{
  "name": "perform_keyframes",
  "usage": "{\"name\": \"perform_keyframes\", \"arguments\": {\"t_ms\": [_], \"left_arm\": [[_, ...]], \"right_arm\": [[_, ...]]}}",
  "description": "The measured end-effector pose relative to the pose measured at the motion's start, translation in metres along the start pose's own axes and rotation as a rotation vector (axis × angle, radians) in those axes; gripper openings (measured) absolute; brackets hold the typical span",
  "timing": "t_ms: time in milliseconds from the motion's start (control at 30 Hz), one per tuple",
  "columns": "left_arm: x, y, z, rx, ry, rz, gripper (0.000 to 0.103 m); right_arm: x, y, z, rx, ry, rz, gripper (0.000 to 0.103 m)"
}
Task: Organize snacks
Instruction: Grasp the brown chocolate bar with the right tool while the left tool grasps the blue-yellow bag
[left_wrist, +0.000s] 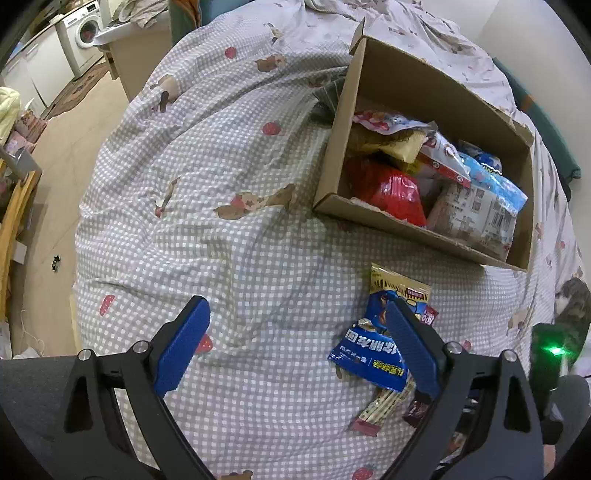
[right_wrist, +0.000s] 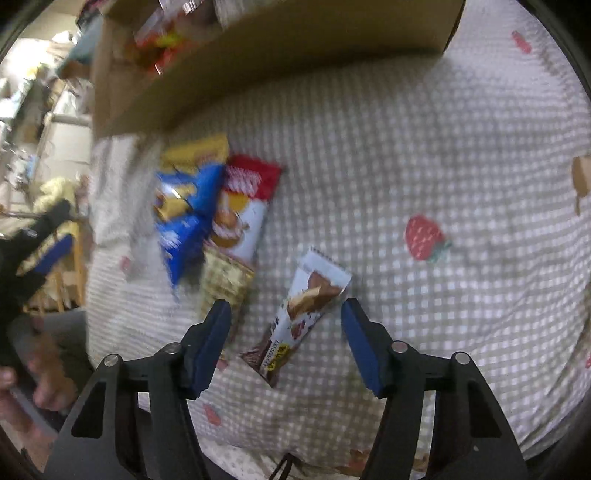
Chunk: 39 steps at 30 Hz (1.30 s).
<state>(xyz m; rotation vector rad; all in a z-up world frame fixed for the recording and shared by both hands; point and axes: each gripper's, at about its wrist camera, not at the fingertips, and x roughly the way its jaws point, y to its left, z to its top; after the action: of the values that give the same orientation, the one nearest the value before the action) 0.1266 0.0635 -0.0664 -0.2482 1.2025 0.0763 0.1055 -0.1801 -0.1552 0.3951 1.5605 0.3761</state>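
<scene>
R tool (right_wrist: 286, 314) spread wide w/ choc bar (right_wrist: 308, 312) lying between tips on bed (right_wrist: 461, 166), box (left_wrist: 424, 92) at 12; L tool (left_wrist: 295, 325) also released; bar looks light, crinkly, slick, so pinch mid-body across width.

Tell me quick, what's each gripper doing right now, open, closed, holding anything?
Left gripper: open, holding nothing, beside the blue snack bag.
Right gripper: open, holding nothing, straddling the chocolate bar wrapper.

Snack packets (left_wrist: 424, 177) in box (left_wrist: 347, 110), box on bed (left_wrist: 229, 221).
</scene>
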Motion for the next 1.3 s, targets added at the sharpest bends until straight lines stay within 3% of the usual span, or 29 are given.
{"name": "perform_keyframes", "arguments": {"t_ms": [167, 267, 633, 800, 1033, 1100, 1167, 1300], "left_arm": [[0.007, -0.001, -0.002, 0.009, 0.024, 0.000, 0.094], [0.010, -0.005, -0.003, 0.030, 0.037, 0.001, 0.094], [0.041, -0.045, -0.019, 0.175, 0.128, -0.073, 0.094], [0.061, -0.072, -0.022, 0.263, 0.154, -0.092, 0.094], [0.075, -0.077, -0.018, 0.248, 0.165, -0.109, 0.093], [0.082, -0.077, -0.018, 0.243, 0.173, -0.100, 0.087], [0.087, -0.078, -0.019, 0.245, 0.179, -0.094, 0.066], [0.085, -0.088, -0.020, 0.284, 0.146, -0.074, 0.055]], "right_arm": [[0.006, 0.007, -0.003, -0.059, -0.010, -0.100, 0.030], [0.000, 0.003, -0.003, -0.056, -0.015, -0.079, 0.018], [-0.066, -0.005, 0.005, -0.030, -0.253, 0.042, 0.018], [-0.074, -0.017, 0.006, 0.000, -0.255, 0.046, 0.018], [-0.077, -0.028, 0.001, 0.009, -0.255, 0.050, 0.018], [-0.072, -0.025, 0.001, 0.008, -0.255, 0.049, 0.018], [-0.068, -0.021, 0.004, 0.009, -0.251, 0.048, 0.018], [-0.064, -0.016, 0.008, 0.007, -0.245, 0.044, 0.018]]}}
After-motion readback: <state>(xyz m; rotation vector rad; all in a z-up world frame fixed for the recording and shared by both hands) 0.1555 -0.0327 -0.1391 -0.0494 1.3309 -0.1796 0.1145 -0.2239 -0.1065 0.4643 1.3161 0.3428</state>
